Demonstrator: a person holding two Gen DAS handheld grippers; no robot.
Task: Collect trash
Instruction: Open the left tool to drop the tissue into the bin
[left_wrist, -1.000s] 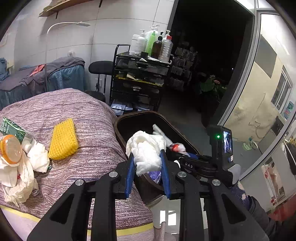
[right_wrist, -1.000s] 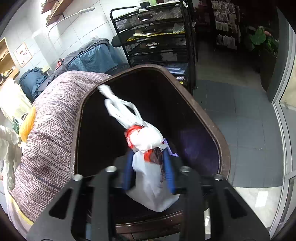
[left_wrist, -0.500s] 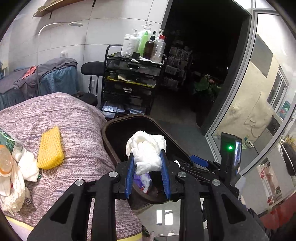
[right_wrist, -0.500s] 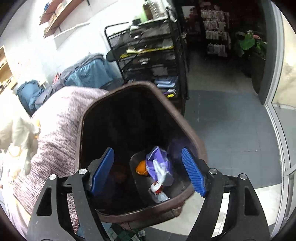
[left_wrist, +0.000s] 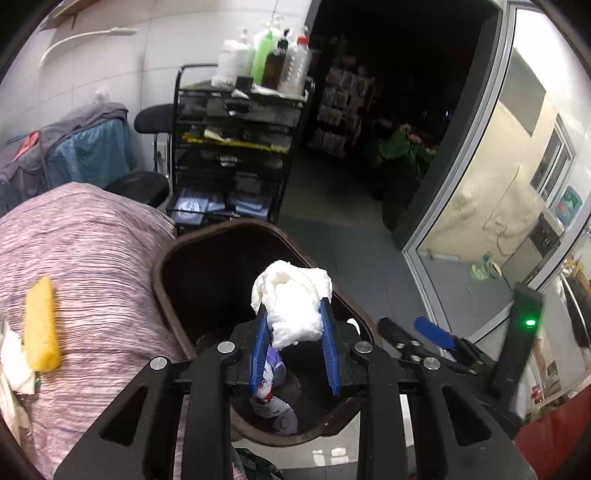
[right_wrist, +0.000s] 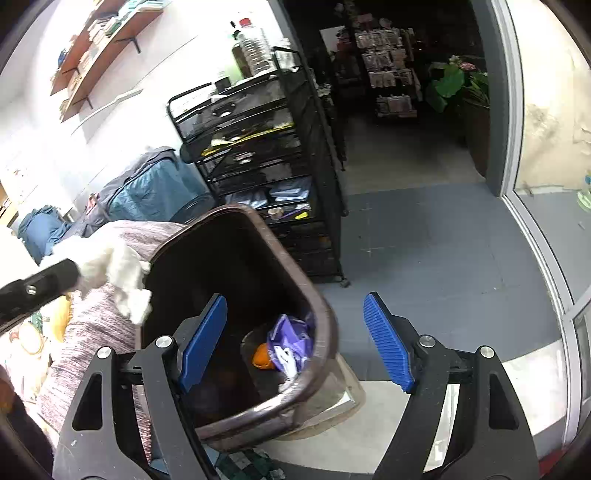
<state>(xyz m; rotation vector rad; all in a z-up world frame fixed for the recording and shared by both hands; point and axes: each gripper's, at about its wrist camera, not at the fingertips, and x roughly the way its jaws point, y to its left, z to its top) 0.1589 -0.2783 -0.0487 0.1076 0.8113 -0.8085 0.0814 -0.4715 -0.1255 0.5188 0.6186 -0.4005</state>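
Gripping white tissue wad (left_wrist: 293, 304) over brown bin (left_wrist: 168, 295)

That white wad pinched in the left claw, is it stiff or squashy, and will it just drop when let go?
The white wad is probably soft: it bulges above the left gripper and looks crumpled like tissue. It seems light for its size, so it may drift or cling to a finger. It hangs over the brown bin, so it should land inside.

The crumpled tissue wad (left_wrist: 291, 306) is white, the plastic trash bin (left_wrist: 166, 295) dark brown, the knitted bed cover (left_wrist: 92, 266) pink-grey striped, the sponge (left_wrist: 40, 328) at left yellow.
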